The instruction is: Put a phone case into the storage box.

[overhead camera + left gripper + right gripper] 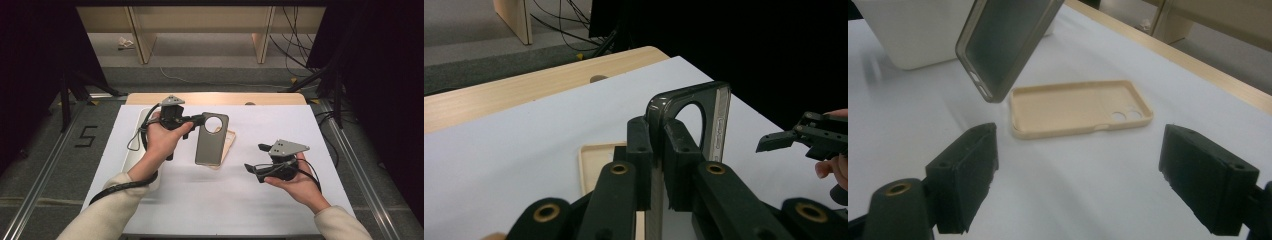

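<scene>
Holding the grey phone case (pixel 212 139) by its camera-hole end, your left gripper (pixel 196 120) is clamped on it and carries it above the white surface (pixel 210 200), over the beige case (pixel 1080 107) lying open side up. Your right gripper (pixel 256 159) waits near it, jaws wide apart and empty. Keep the pinch firm on the rim, level the grey case, and bring the right jaws to its free end squarely before any handover.

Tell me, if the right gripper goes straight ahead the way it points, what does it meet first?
Probably the beige phone case lying on the table; the grey case hangs higher, held by the left gripper.
</scene>
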The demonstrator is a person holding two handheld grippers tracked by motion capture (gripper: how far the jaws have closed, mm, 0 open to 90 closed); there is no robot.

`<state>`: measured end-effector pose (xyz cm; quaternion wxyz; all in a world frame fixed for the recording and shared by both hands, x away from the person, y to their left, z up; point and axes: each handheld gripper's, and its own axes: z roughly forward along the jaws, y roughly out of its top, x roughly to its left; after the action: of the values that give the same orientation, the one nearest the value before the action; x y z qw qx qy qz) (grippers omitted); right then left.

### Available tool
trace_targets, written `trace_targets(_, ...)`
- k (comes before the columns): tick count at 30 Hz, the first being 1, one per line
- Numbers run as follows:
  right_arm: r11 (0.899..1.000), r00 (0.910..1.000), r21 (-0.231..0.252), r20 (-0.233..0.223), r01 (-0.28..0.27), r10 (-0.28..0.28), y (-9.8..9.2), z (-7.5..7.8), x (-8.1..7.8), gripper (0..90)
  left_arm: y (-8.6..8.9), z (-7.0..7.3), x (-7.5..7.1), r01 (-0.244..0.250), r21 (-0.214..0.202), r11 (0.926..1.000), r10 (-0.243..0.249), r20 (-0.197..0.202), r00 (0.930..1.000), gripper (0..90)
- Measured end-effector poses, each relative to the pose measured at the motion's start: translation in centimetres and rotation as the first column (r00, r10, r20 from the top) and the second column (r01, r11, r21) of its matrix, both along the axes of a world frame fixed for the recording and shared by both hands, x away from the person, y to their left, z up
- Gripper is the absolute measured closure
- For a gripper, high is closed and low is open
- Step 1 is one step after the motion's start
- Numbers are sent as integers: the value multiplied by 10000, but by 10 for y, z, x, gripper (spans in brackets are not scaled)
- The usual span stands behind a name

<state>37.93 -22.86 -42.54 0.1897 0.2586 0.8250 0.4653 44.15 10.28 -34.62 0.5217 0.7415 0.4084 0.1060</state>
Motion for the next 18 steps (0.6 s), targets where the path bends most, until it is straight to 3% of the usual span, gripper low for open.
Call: trace_targets(18, 9974, 9982, 401, 4, 602, -603, -17, 2, -2, 167, 24, 11, -1, -291, -52, 9996, 292, 222, 9993, 827)
